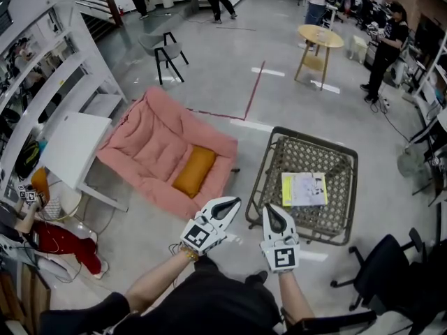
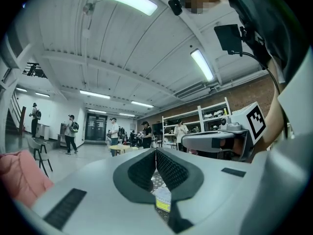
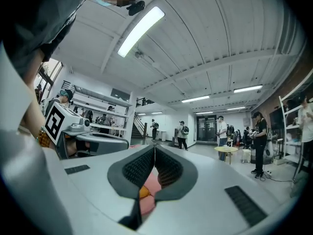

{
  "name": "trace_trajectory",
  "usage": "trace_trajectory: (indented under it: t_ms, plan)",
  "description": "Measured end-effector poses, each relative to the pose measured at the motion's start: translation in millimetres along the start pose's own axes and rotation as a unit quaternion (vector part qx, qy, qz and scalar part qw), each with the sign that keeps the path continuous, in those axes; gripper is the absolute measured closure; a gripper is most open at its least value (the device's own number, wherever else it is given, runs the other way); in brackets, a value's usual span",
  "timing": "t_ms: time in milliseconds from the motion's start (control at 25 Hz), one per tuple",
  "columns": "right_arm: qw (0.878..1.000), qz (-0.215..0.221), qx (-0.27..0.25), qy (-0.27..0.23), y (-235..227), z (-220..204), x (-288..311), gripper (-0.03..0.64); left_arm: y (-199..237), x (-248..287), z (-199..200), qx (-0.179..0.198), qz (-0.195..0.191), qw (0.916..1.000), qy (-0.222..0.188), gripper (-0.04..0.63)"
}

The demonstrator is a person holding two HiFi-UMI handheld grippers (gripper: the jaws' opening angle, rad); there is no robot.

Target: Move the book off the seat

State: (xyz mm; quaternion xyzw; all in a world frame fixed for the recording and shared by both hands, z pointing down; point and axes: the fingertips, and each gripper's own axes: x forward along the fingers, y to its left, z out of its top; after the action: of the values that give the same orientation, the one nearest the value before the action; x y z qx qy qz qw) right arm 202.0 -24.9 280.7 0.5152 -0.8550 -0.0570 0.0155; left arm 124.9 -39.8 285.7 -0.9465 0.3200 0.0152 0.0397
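A yellow and white book (image 1: 304, 188) lies flat on the woven seat of a wicker chair (image 1: 275, 145) at the right of the head view. A strip of that book (image 2: 163, 199) shows below the jaws in the left gripper view. My left gripper (image 1: 229, 204) is shut and empty, held in the air just left of the chair's near corner. Over the chair's near rim my right gripper (image 1: 272, 212) is shut too, with nothing in it. Both point away from me, short of the book.
A pink cushioned floor seat (image 1: 150, 139) with an orange pillow (image 1: 194, 170) lies to the left. Beyond it stand a white table (image 1: 73, 146) and white shelving (image 1: 42, 61). A black office chair (image 1: 384, 264) is at the lower right. People and a round wooden table (image 1: 320, 36) are further off.
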Motion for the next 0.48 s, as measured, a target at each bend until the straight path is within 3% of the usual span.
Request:
trace_trajectory:
  t_ms: [480]
  plan:
    - [1.000,0.002,0.001,-0.004,5.5,-0.5,8.1,0.600,-0.1,5.6,-0.6,-0.006,-0.003,1.0000,-0.005,0.583]
